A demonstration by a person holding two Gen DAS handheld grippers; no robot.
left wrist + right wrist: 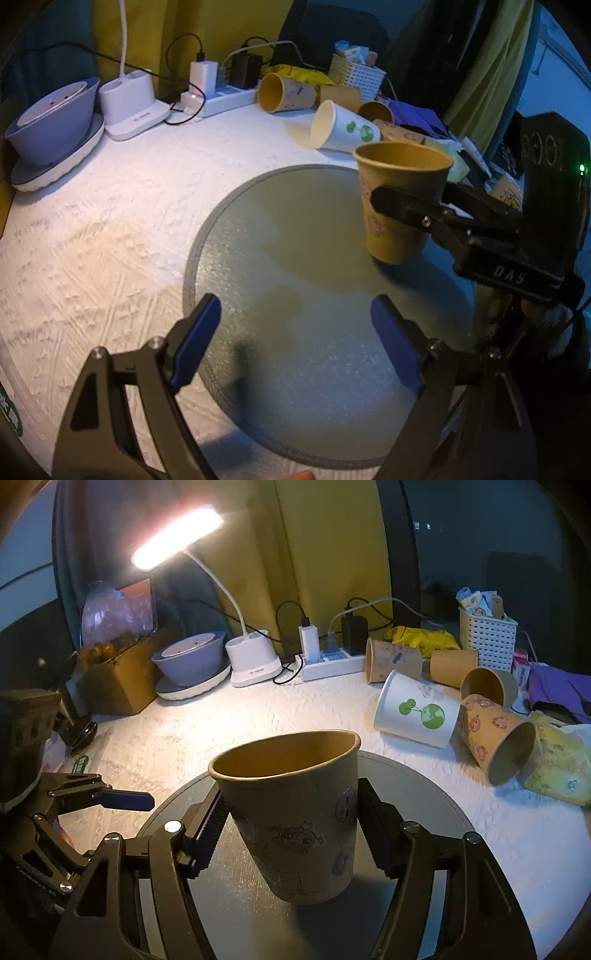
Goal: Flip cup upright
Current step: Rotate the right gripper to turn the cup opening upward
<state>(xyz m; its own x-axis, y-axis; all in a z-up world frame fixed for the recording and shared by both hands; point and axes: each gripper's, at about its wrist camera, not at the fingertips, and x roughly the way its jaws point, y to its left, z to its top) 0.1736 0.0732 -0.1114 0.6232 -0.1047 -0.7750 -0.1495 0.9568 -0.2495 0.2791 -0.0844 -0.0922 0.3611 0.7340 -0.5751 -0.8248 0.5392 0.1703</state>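
Note:
A brown paper cup (295, 819) with cartoon drawings stands mouth up, slightly tilted, on the round grey mat (424, 786). My right gripper (291, 830) is shut on the cup, one finger on each side of its wall. In the left wrist view the same cup (399, 206) sits at the mat's (295, 295) far right edge with the right gripper's fingers (402, 206) around it. My left gripper (295, 332) is open and empty, blue pads wide apart, over the near part of the mat. It shows at the left of the right wrist view (125, 799).
Several paper cups lie on their sides behind the mat, among them a white one with a green print (417, 712) and brown ones (495, 738). A power strip (332, 664), lamp base (253, 661), grey bowl (192, 661) and white basket (487, 638) line the back.

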